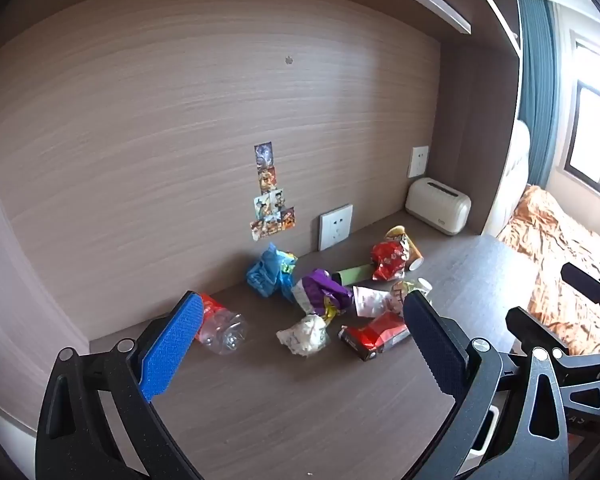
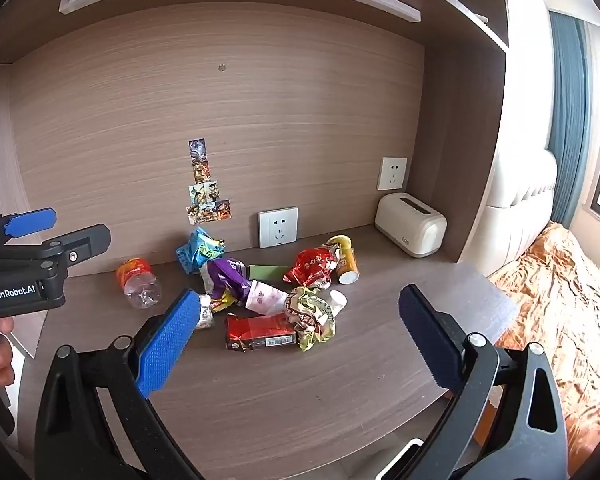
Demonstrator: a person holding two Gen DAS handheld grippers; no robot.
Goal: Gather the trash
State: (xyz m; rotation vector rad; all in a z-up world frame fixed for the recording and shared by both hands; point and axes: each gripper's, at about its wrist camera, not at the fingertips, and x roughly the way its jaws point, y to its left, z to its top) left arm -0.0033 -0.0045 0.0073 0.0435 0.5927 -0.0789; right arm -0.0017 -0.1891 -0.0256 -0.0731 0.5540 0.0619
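**Inspector A:** The trash lies in a loose cluster toward the rear of the dark wood-grain counter (image 2: 300,392), near the back panel. Leftmost is a crushed clear plastic bottle with a red-orange label (image 2: 139,282), on its side and apart from the rest. Next come a crumpled blue wrapper (image 2: 198,251), a crumpled purple foil wrapper (image 2: 228,280), a pink-and-white paper cup (image 2: 264,298) on its side, a flat red carton (image 2: 258,333) and a crumpled yellow-green patterned wrapper (image 2: 312,316) touching the carton's right end.

**Inspector B:** Further back?

**Inspector A:** A crumpled red foil bag (image 2: 312,266) lies against a yellow can (image 2: 345,258) tipped on its side, open end toward the camera. A flat green strip (image 2: 266,271) lies between the purple wrapper and the red bag. In the left wrist view a crumpled white paper ball (image 1: 305,334) sits ahead of the cluster.

**Inspector B:** Containers?

**Inspector A:** A cream plastic lidded box with a top slot (image 2: 412,230) stands at the right rear corner. Contents cannot be seen. Cup and can interiors are not legible.

**Inspector B:** The claws?

**Inspector A:** Left claw (image 1: 300,344) spread wide, nothing between its blue pads. Right claw (image 2: 296,340) likewise wide apart and empty. Both hover short of the pile.

**Inspector B:** Obstructions?

**Inspector A:** In the right wrist view, the blue pad hides most of the white paper ball. Printing on the wrappers is unreadable.
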